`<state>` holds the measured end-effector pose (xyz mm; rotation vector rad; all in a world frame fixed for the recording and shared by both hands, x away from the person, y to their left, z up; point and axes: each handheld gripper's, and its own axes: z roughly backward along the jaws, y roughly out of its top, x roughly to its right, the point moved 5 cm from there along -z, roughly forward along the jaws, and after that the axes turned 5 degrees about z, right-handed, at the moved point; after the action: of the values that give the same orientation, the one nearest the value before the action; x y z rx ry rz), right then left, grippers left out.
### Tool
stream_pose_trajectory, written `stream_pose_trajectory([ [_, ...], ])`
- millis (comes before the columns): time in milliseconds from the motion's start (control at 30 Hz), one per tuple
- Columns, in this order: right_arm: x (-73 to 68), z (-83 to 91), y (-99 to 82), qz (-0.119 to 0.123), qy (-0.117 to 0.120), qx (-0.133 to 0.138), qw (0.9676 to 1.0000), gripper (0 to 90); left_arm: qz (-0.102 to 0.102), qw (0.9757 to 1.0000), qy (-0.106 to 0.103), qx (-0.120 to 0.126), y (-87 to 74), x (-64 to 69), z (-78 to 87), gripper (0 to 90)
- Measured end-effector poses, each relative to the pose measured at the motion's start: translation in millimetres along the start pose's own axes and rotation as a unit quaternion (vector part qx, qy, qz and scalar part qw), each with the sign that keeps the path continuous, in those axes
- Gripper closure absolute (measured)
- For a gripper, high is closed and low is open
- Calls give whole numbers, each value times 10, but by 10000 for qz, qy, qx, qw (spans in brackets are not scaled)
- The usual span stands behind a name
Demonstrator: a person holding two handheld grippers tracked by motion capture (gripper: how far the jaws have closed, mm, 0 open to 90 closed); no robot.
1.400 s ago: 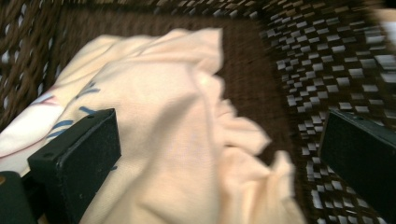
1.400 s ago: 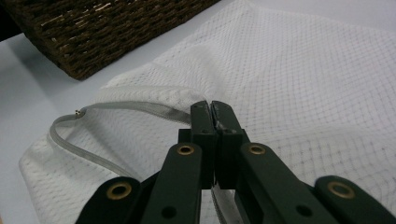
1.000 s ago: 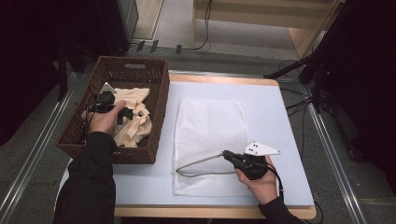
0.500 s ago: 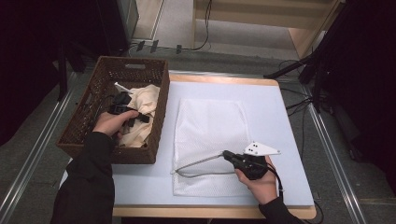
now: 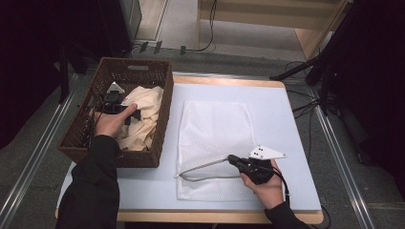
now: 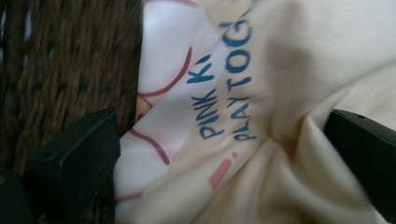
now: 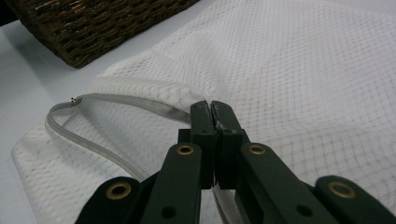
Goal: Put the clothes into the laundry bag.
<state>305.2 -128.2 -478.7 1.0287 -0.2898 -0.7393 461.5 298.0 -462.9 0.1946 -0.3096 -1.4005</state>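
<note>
We are working at a pale blue table (image 5: 296,143) with a wicker basket (image 5: 160,112) at its left end. Nearest us, right of the basket, our right gripper (image 5: 232,160) is clamping the open zipper edge of the white mesh laundry bag (image 5: 215,124). Inside the basket, our left gripper (image 6: 219,154) is straddling the cream printed garment (image 5: 143,114), jaws spread wide, having just been opening, cloth bunching between them unpinched.

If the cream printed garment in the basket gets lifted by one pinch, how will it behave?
Probably floppy: the cream garment lies crumpled in soft folds between the open left gripper jaws. Likely light, thin fabric. It may drape and drag over the wicker basket rim.
</note>
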Motion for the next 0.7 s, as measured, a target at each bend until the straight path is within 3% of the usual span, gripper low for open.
stream_pose_trajectory([
  [67,-7,-1,-6,-11,7,-6,10000,893,15,9999,-53,-87,-12,-1,-32,0],
  [133,-8,1,-9,-6,4,-9,10000,892,-2,9981,-450,-412,-64,55,-101,0],
  [167,-8,2,-10,-3,3,-4,10000,892,-73,9979,-465,-455,-69,63,-100,0],
  [267,-2,6,-13,-18,-3,-17,10000,892,-79,9938,-981,-517,-78,123,-73,0],
  [300,1,1,-14,-14,-4,-15,10000,893,-100,9907,-1251,-527,-84,156,-57,0],
  [333,0,-1,-15,-12,-3,-22,10000,893,-301,9813,-1824,-533,-104,266,-18,0],
  [367,0,-1,-15,-12,-3,-22,10000,893,-301,9813,-1824,-533,-104,266,-18,0],
  [433,-1,-3,-15,-15,-1,-27,10000,893,-674,9719,-2160,-643,-142,397,0,0],
  [533,-2,-3,-15,-7,-3,-27,10000,892,-1128,9590,-2472,-804,-195,555,15,0],
  [567,-3,-3,-14,-9,-1,-26,10000,892,-1256,9585,-2415,-851,-209,580,7,0],
  [667,-4,-8,-13,1,4,-23,10000,893,-1699,9632,-1880,-901,-244,624,-46,0],
  [700,-6,-12,-14,-5,8,-27,10000,893,-1914,9628,-1659,-937,-265,643,-69,0],
])
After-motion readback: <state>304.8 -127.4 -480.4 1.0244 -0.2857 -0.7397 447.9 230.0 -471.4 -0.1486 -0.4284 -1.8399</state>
